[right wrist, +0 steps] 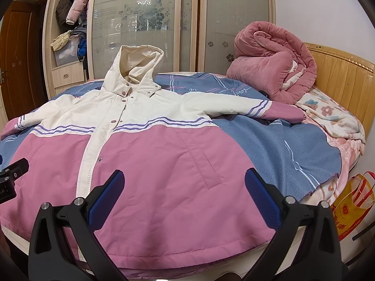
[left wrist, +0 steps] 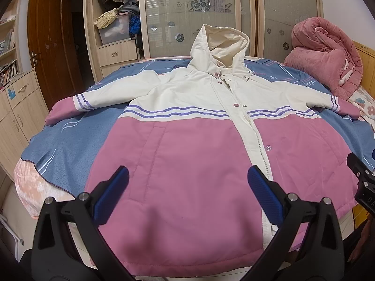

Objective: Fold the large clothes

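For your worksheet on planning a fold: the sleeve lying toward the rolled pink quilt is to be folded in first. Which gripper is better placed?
Probably the right gripper. It hovers open over the pink-and-cream hooded jacket's half nearest that sleeve; the left gripper, also open, sits over the opposite half.

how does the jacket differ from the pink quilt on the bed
The jacket lies spread flat, front up, sleeves out; the pink quilt is rolled into a bulky heap by the headboard. The jacket is cream above and pink below with purple stripes; the quilt is a single dusty pink outside. The jacket looks smooth, the quilt plush. Both rest on the bed.
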The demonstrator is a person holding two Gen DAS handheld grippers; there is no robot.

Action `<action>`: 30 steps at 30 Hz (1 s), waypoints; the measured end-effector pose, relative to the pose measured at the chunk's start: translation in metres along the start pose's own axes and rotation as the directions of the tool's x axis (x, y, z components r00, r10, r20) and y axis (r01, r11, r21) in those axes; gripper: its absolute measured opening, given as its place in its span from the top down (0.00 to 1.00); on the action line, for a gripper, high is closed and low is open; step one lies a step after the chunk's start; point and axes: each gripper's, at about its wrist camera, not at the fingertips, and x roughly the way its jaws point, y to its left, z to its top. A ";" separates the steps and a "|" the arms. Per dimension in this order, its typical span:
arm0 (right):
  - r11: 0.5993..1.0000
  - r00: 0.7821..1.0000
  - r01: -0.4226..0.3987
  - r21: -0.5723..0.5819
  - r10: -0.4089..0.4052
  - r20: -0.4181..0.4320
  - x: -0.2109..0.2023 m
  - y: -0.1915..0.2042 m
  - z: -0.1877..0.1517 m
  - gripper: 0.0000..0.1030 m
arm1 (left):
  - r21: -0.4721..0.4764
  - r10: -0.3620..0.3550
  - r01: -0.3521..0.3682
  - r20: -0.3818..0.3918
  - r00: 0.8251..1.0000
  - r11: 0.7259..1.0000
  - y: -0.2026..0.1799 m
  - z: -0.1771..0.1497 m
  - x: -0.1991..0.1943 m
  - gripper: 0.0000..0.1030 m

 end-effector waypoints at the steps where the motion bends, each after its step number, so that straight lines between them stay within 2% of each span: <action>1: 1.000 1.000 0.000 -0.001 0.000 -0.001 0.000 0.000 0.000 0.01 | 0.000 -0.001 0.001 -0.001 1.000 1.000 0.000 0.000 0.000 0.02; 27: 1.000 1.000 -0.005 -0.002 0.005 -0.008 0.003 0.001 -0.002 0.01 | -0.007 -0.005 0.005 -0.014 1.000 1.000 0.000 0.000 0.006 0.02; 30: 1.000 1.000 -0.011 -0.007 0.011 -0.012 0.005 0.002 -0.002 0.01 | -0.021 0.014 -0.014 -0.008 1.000 1.000 0.000 0.001 0.004 0.02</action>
